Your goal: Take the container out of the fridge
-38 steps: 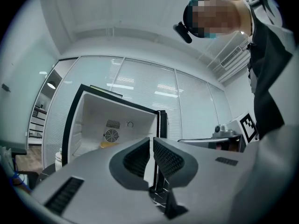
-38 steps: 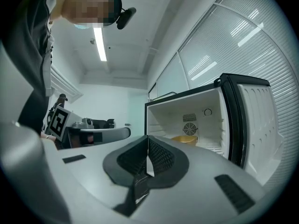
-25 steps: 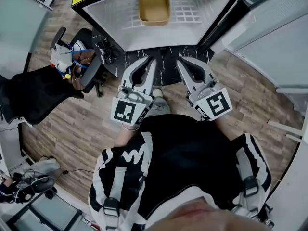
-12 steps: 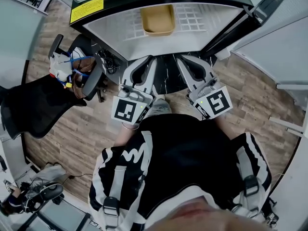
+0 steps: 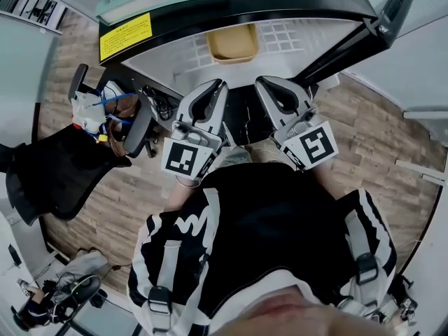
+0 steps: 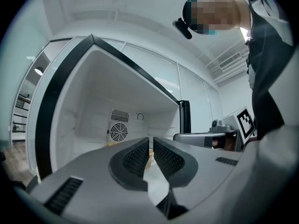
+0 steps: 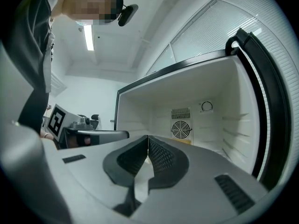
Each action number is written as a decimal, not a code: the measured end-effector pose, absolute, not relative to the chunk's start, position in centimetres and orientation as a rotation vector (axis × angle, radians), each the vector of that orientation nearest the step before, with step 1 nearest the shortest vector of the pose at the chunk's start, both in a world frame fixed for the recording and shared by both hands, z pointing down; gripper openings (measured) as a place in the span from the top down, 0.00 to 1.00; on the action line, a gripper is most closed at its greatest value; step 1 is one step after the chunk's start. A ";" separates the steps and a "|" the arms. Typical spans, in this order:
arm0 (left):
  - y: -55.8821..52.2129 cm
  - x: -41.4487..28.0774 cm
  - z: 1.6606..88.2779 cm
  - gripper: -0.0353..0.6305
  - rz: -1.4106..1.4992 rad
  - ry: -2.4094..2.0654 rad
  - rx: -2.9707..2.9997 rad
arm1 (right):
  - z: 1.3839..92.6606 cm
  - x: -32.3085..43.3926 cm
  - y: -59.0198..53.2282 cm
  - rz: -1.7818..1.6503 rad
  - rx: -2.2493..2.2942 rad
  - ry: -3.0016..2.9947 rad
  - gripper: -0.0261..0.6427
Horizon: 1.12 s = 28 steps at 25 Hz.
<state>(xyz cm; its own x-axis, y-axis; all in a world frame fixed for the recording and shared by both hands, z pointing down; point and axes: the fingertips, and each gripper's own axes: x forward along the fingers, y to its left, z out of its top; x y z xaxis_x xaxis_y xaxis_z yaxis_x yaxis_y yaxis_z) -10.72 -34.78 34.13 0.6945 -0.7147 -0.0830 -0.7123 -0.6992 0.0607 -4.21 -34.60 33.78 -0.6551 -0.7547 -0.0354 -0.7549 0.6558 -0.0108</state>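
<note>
In the head view we look down on the open fridge (image 5: 166, 52), its door (image 5: 364, 31) swung out to the right. The tan container (image 5: 232, 43) sits on the wire shelf (image 5: 281, 33) inside, toward the back, apart from both grippers. Our left gripper (image 5: 220, 85) and right gripper (image 5: 260, 82) point side by side at the opening. An office chair (image 5: 49, 152) stands to the left on the wood floor (image 5: 364, 131).

In the left gripper view our jaws are pressed together with nothing between them. Beyond them we see the white inside of the fridge and a round fan grille (image 6: 118, 132) on its back wall.

In the right gripper view our jaws meet as well, empty. A tan sliver of the container shows just under the grille, and a dial (image 7: 206, 107) sits higher on the back wall.
</note>
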 end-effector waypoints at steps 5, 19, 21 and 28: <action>-35.6 -10.9 34.4 0.92 -0.139 -1.183 2.892 | 33.9 -4.3 -35.3 0.008 -1.330 2.798 0.94; -36.8 -10.4 34.4 0.92 -0.074 -1.243 2.888 | 34.1 -4.3 -36.8 0.005 -1.290 2.843 0.94; -37.2 -10.6 33.9 0.92 -0.086 -1.280 2.883 | 33.7 -4.6 -36.9 0.015 -1.266 2.849 0.94; -37.2 -10.5 33.6 0.82 -0.071 -1.356 2.846 | 34.0 -4.6 -37.1 0.005 -1.207 2.905 0.94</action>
<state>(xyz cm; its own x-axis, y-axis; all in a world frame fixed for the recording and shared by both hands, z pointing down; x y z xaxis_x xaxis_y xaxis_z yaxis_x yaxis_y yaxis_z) -10.53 -37.16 33.64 0.6291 -0.7760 -0.0460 -0.7765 -0.6300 0.0082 -4.56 -37.10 33.99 -0.7057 -0.7085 0.0028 -0.7085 0.7057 0.0049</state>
